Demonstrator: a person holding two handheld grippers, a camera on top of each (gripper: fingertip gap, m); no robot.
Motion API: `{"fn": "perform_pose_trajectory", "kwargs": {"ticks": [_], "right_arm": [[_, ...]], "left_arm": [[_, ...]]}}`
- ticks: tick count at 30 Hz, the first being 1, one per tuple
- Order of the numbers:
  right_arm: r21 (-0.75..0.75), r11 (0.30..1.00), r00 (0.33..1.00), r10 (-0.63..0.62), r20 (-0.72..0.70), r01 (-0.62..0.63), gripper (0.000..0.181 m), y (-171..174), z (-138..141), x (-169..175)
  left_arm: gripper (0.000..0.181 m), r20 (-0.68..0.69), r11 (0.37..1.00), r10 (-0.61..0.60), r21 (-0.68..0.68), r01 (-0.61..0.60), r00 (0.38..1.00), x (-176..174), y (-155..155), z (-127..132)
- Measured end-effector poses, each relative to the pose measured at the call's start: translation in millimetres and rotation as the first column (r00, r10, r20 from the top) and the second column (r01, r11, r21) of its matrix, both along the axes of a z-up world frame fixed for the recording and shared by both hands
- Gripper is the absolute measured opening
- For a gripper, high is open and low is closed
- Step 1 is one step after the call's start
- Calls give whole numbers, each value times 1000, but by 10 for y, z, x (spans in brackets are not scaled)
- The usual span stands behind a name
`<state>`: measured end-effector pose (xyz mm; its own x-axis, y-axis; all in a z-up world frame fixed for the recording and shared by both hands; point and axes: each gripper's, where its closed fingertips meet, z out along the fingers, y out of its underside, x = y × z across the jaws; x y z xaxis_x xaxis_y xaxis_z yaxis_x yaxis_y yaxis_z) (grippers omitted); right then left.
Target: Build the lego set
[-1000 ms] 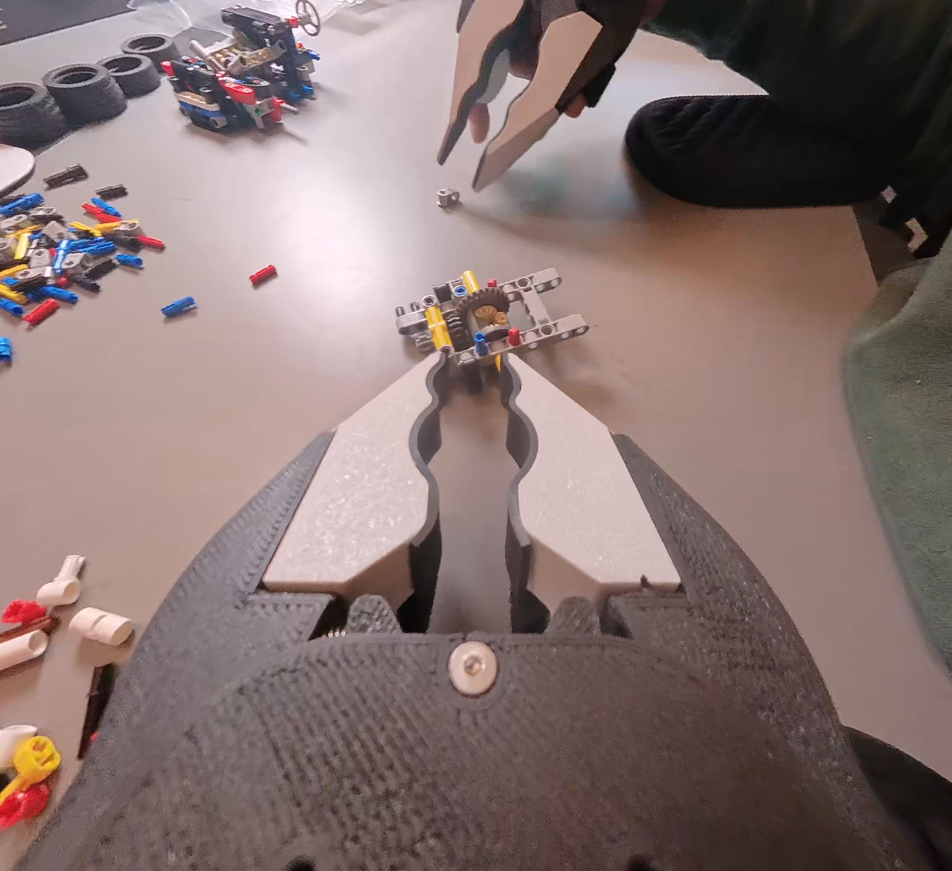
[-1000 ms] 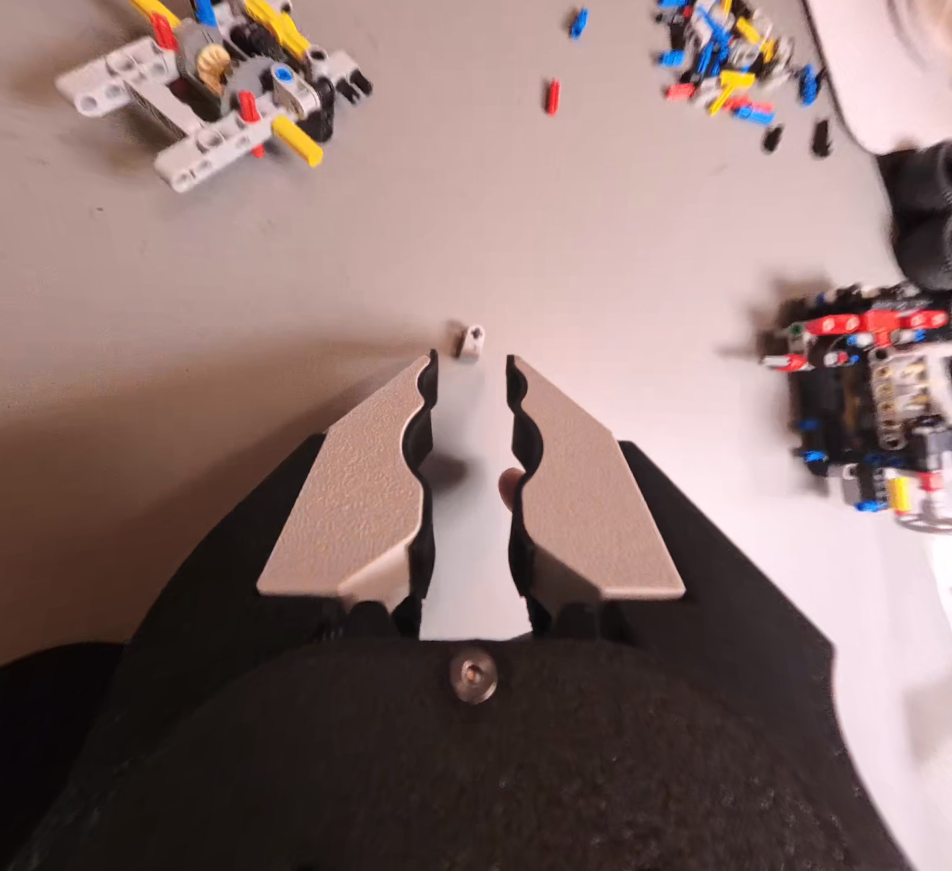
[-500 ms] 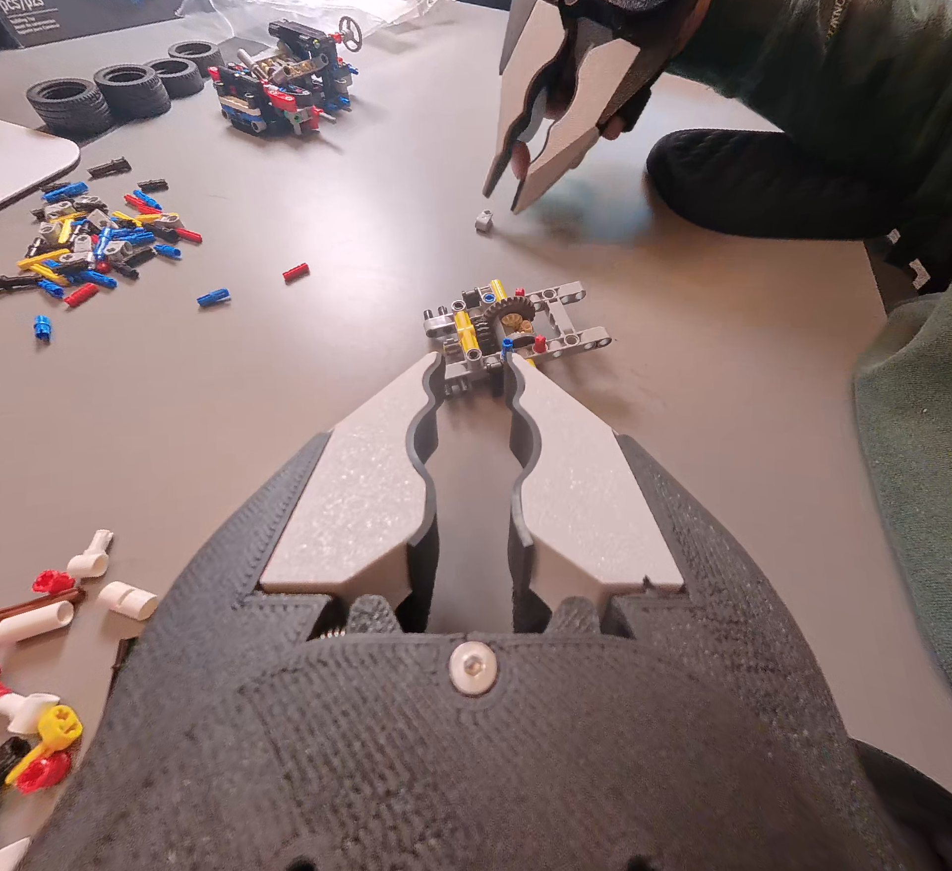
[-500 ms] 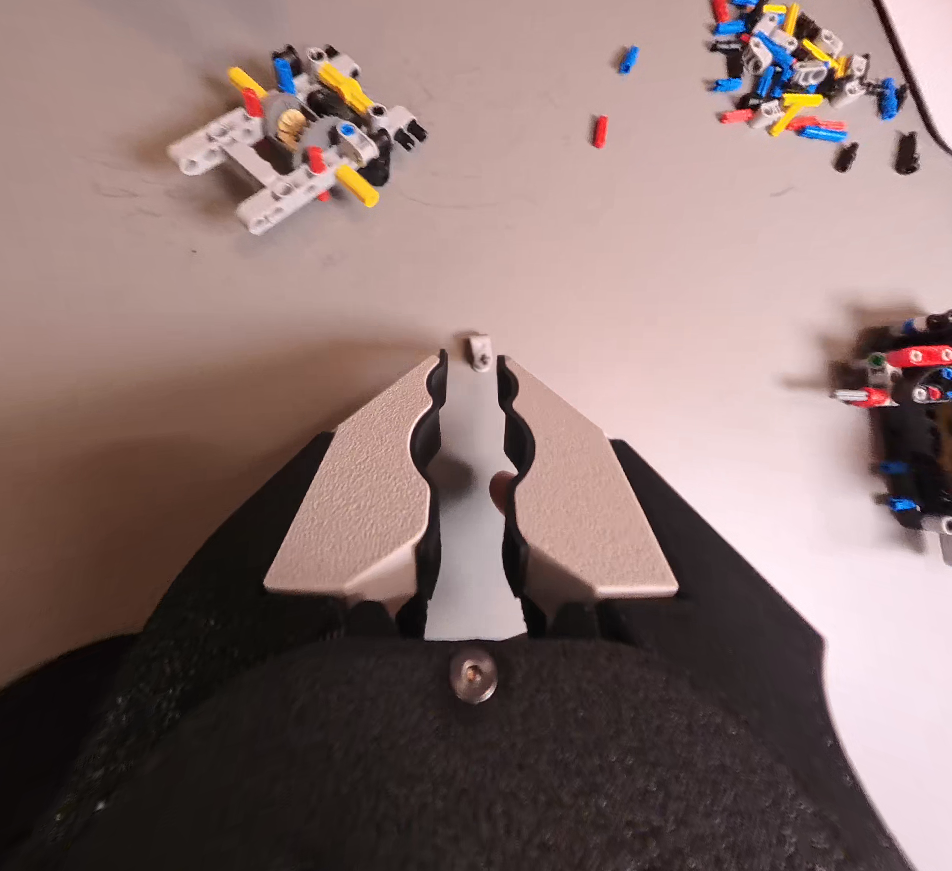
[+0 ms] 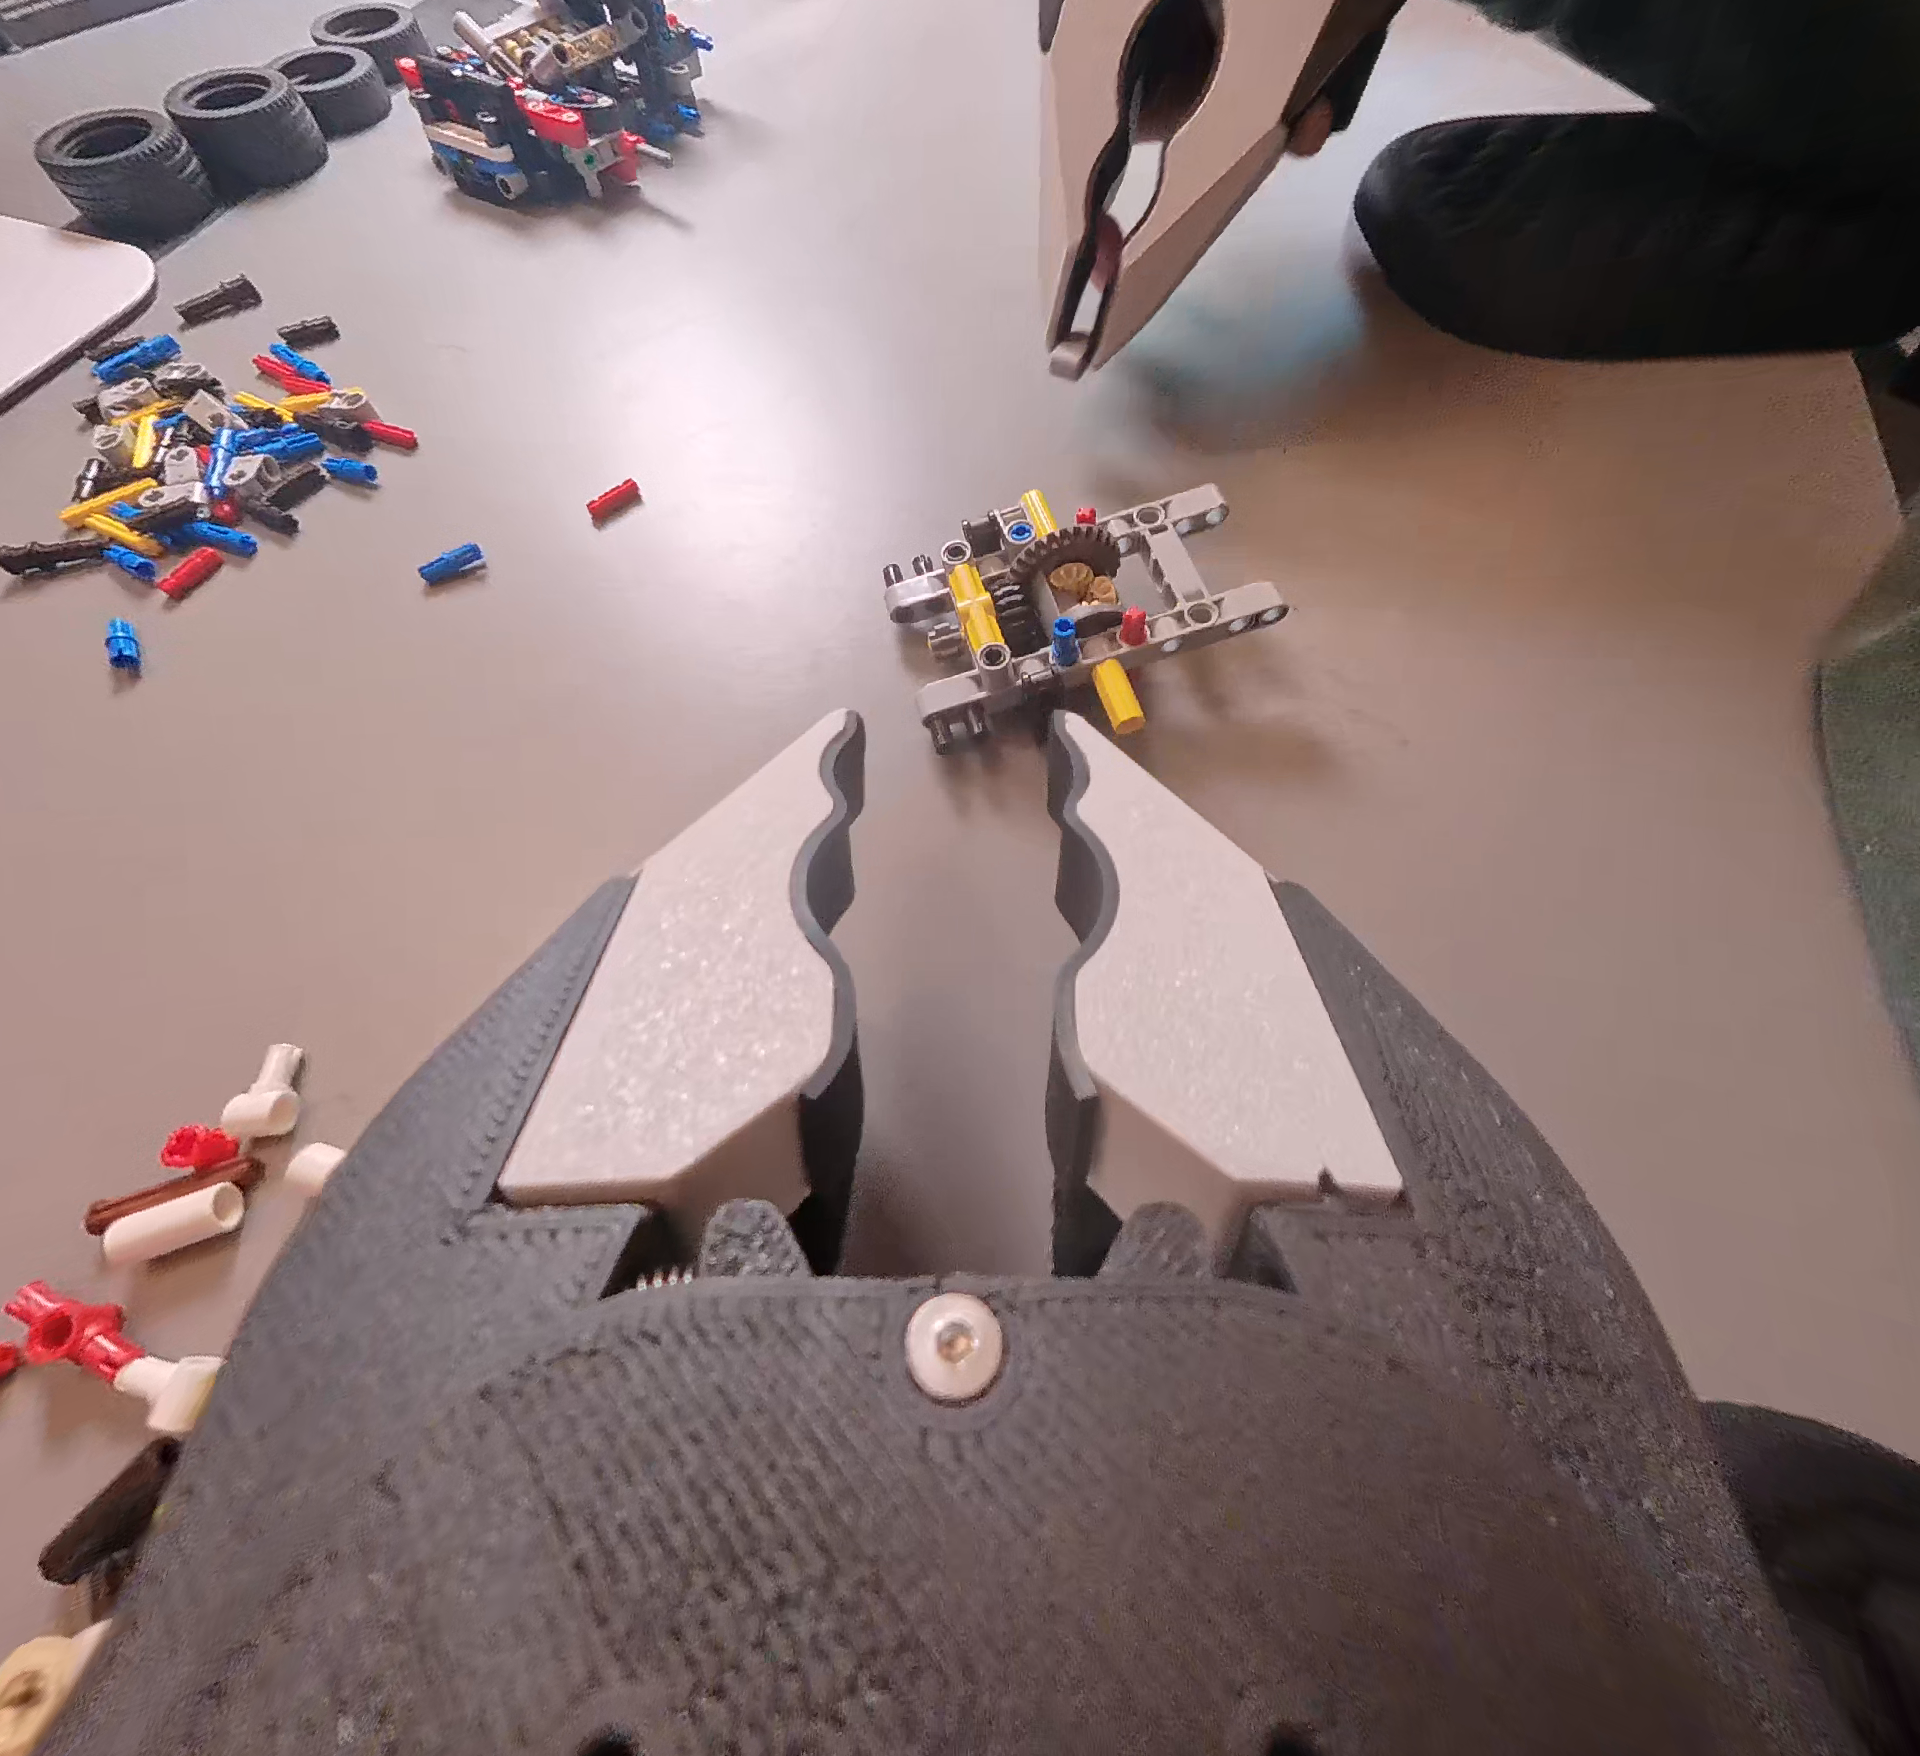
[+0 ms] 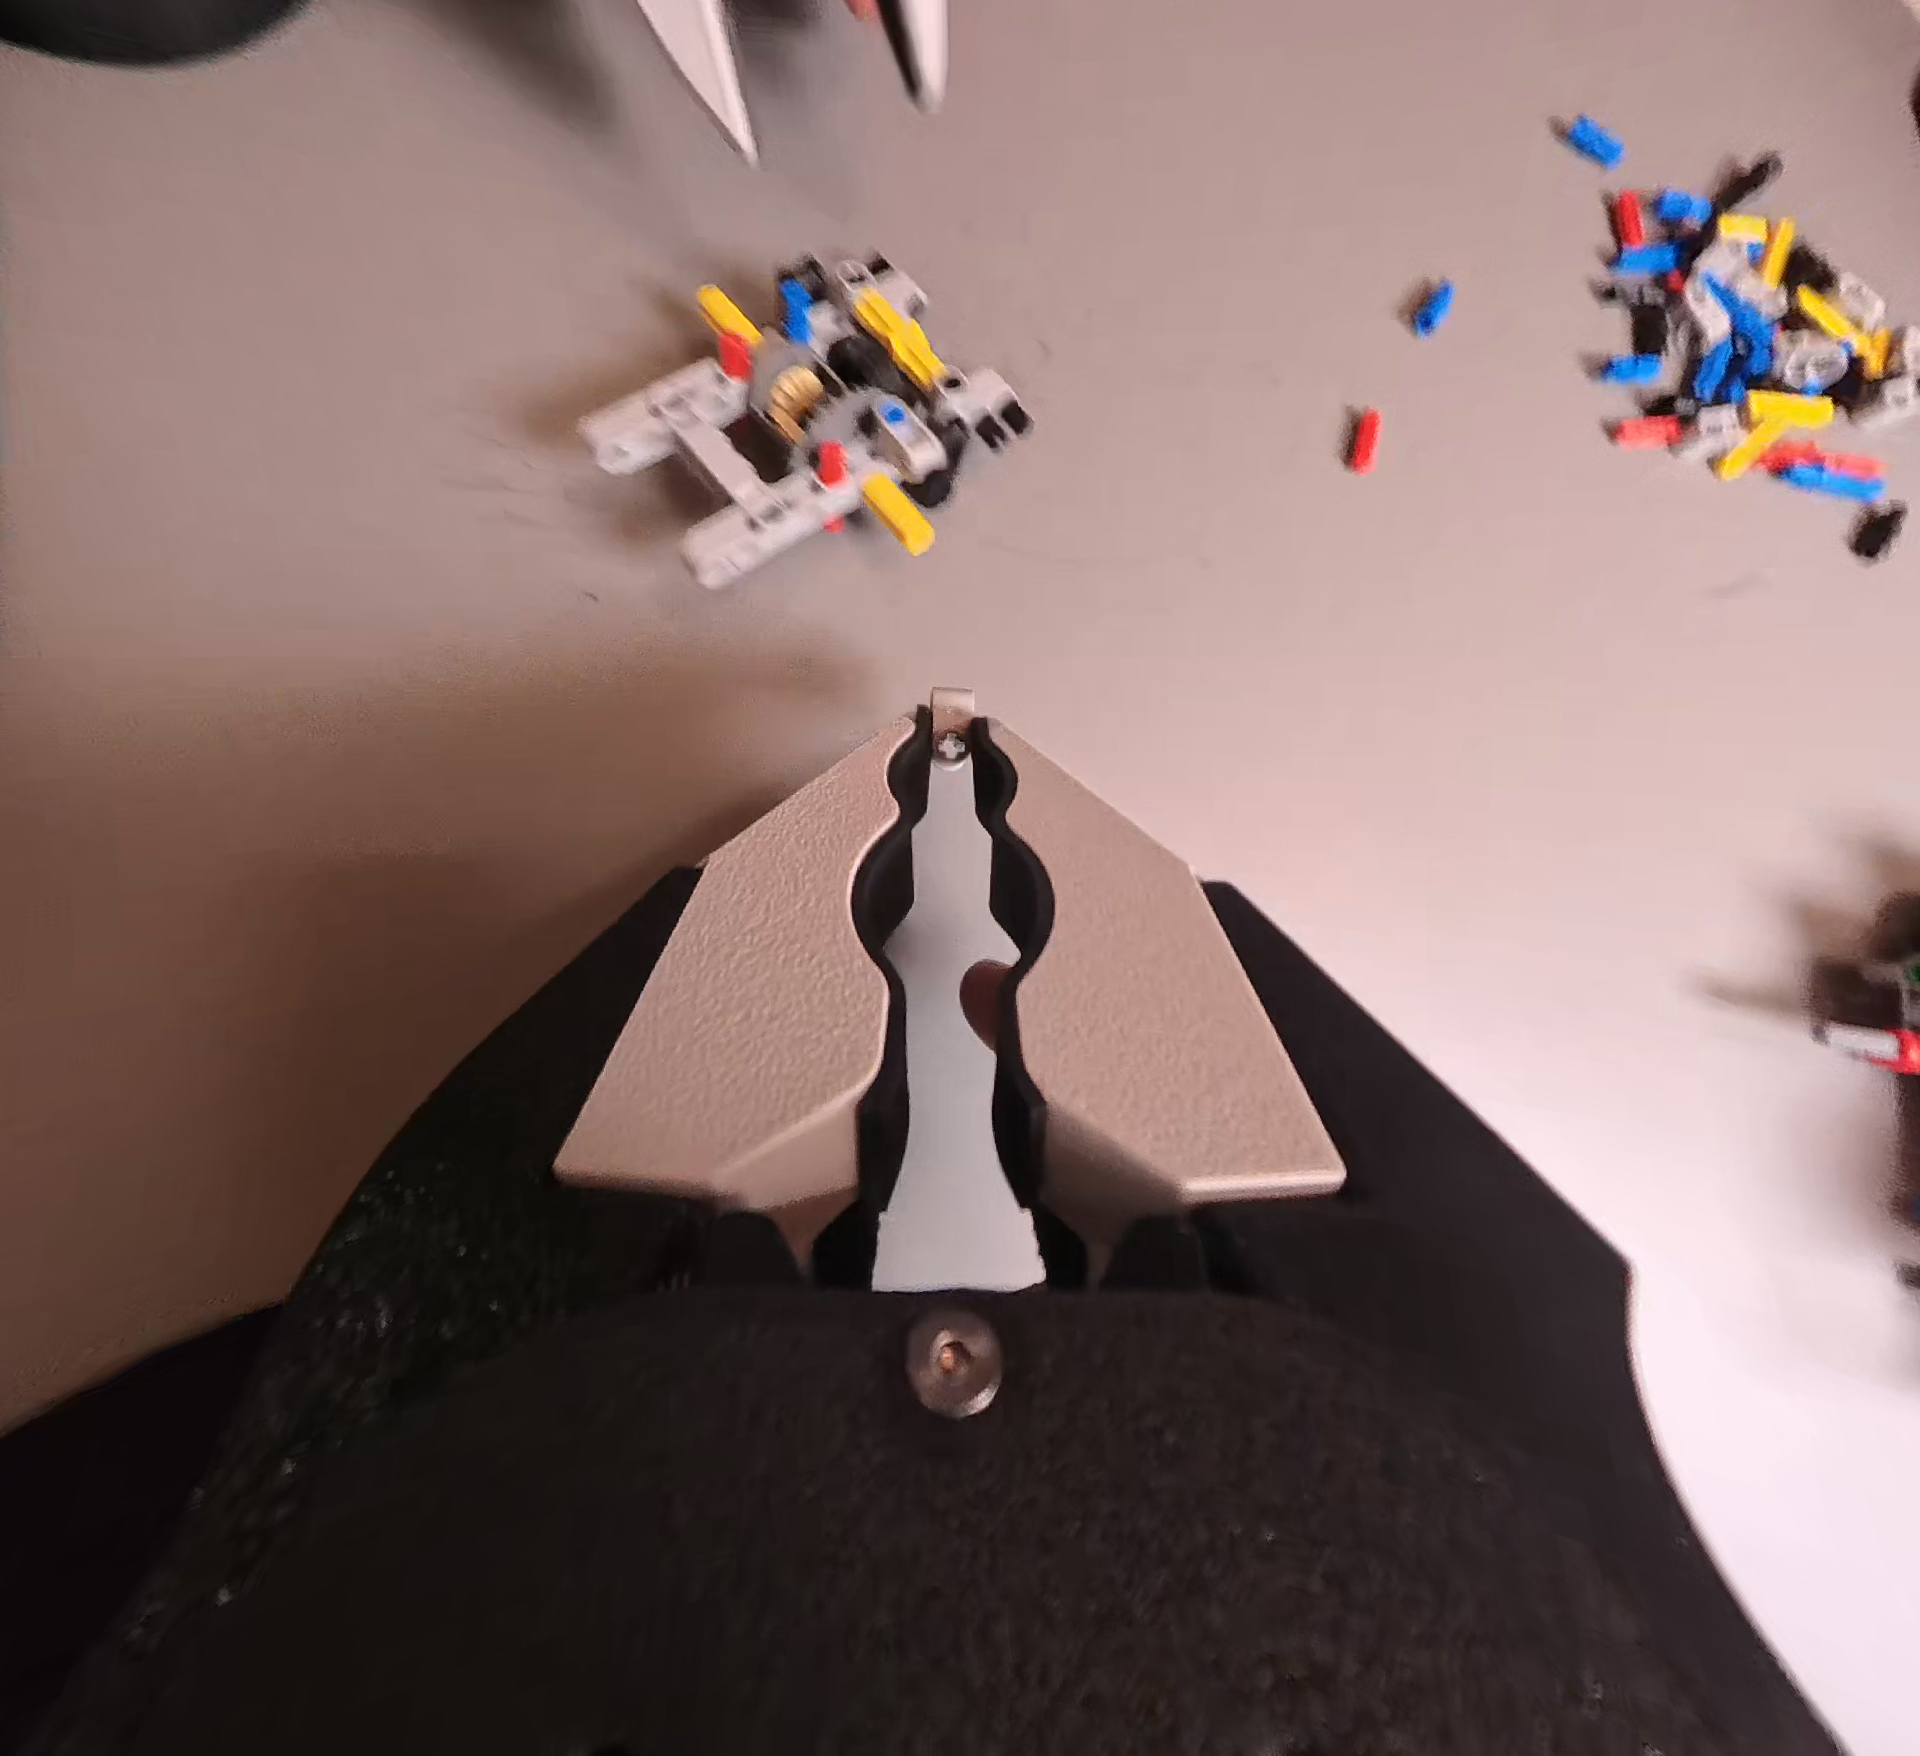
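A small grey gear assembly (image 5: 1081, 610) with yellow axles, a dark gear and red and blue pins lies on the grey table; it also shows in the right wrist view (image 6: 805, 418). My left gripper (image 5: 956, 735) is open and empty, its tips just short of the assembly. My right gripper (image 6: 951, 719) is shut on a small grey connector piece (image 6: 951, 714) at its tips, lifted off the table. In the left wrist view the right gripper (image 5: 1075, 350) hangs beyond the assembly with the grey piece (image 5: 1068, 356) between its tips.
A pile of small blue, yellow, red and black pins (image 5: 197, 459) lies at left, with stray pins (image 5: 613, 501) nearby. A larger black car chassis (image 5: 561, 85) and several tyres (image 5: 229, 111) stand at the far left. White and red pieces (image 5: 177, 1207) lie near me. A person's dark sleeve (image 5: 1621, 241) rests at right. My right fingertips sit around 12 centimeters from my left ones.
My right gripper closed on the small grey connector and lifted it off the table. My left gripper opened wider and drew back slightly from the assembly.
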<state>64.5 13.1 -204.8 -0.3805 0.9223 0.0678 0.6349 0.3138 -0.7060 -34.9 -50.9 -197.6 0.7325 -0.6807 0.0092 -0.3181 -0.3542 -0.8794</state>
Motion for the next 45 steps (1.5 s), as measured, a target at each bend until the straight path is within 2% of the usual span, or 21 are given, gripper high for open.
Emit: {"fn": "perform_pose_trajectory", "kwargs": {"ticks": [5, 10, 15, 22, 25, 28, 34, 37, 41, 45], "right_arm": [[-45, 988, 984, 140, -114, -145, 6, -571, 245, -142], [-21, 969, 968, 243, -64, -244, 6, -947, 84, -171], [-17, 983, 983, 182, -36, -182, 6, -775, -37, -178], [-1, 996, 995, 84, -50, -85, 6, -455, -83, -166], [1, 999, 997, 54, -59, -54, 6, -358, -78, -151], [8, 999, 997, 32, -66, -32, 6, -293, -79, -135], [19, 1000, 996, -3, -87, 4, 6, -194, -34, -116], [20, 1000, 996, -4, -94, 6, 6, -198, -21, -114], [22, 1000, 995, 9, -98, -7, 6, -234, -12, -112], [21, 1000, 993, 13, -116, -11, 6, -246, 32, -112]], "left_arm": [[50, -51, 994, -99, -61, 96, 994, -80, 102, -118], [69, -96, 960, -262, -122, 250, 960, 5, 187, -235], [77, -98, 921, -376, -151, 360, 921, 190, 173, -270], [45, -111, 916, -399, -102, 389, 910, 317, 30, -226], [38, -125, 928, -372, -87, 363, 920, 312, 15, -223], [40, -135, 935, -353, -72, 346, 926, 298, 14, -214], [63, -93, 956, -290, -63, 286, 952, 218, 92, -159], [71, -121, 955, -294, -72, 287, 948, 253, 85, -202], [68, -155, 954, -297, -72, 289, 942, 325, 101, -240], [48, -177, 953, -302, -77, 293, 937, 354, 103, -268]]}}
